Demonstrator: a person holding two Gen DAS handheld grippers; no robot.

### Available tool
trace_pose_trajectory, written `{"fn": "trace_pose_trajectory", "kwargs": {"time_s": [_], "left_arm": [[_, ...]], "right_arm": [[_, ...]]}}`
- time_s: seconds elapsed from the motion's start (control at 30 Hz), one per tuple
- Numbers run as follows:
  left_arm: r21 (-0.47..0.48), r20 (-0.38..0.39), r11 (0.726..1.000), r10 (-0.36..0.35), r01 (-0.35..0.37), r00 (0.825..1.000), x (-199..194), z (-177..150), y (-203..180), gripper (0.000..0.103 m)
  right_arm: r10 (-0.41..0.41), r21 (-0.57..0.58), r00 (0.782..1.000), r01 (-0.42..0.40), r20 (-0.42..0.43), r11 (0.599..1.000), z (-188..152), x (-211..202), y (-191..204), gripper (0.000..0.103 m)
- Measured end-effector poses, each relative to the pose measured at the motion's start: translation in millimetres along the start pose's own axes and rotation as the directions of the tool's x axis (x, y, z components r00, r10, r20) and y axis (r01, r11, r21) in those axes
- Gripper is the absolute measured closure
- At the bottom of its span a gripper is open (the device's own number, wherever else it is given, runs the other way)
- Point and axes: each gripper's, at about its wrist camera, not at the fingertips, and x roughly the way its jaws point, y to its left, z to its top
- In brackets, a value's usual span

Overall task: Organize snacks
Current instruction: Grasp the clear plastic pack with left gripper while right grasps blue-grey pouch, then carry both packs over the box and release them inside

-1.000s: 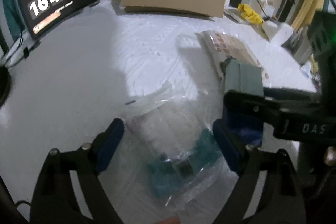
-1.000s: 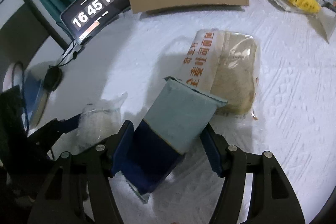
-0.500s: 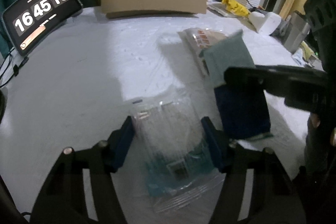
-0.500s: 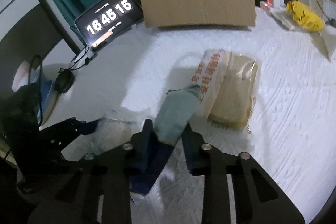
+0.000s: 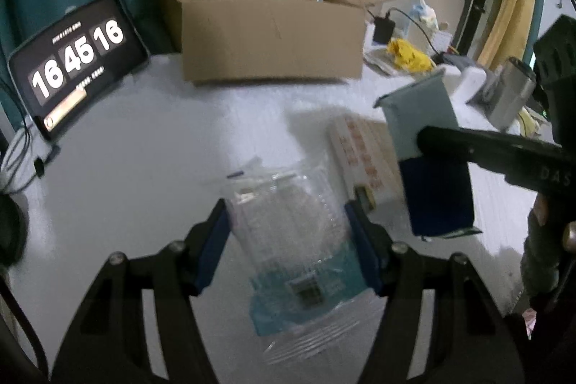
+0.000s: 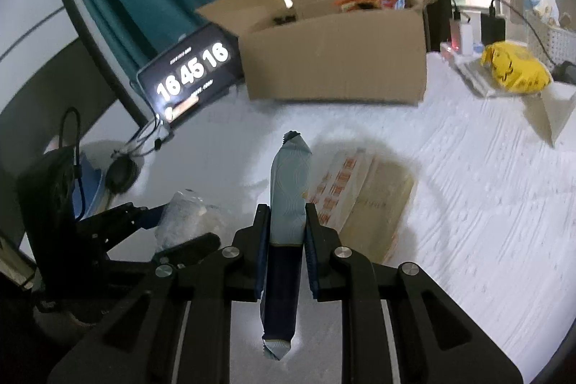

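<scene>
Clear packet in left tongs, blue pouch in right tongs.

The left gripper clamps a clear snack bag; at twelve o'clock stands an open cardboard box.

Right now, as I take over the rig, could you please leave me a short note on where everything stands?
Left gripper: closed on the clear plastic snack bag, lifted off the white table.
Right gripper: its jaws have just been closing and now pinch the blue snack packet edge-on, clear of the table.
The bread bag lies flat on the table just beyond both grippers.
The open cardboard box stands at the far edge, with some snacks already inside.
Left to do: put both held snacks in the box, probably followed by the bread bag.
</scene>
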Motion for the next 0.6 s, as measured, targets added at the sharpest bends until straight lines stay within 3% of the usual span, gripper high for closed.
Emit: {"fn": "trace_pose_trajectory", "kwargs": {"time_s": [0.6], "left_arm": [[0.025, 0.142, 1.0, 0.01, -0.014, 0.99, 4.8, 101.2, 21.8, 0.038]], "right_arm": [[-0.052, -0.001, 0.99, 0.053, 0.13, 0.999, 78.3, -13.8, -51.8, 0.084]]}}
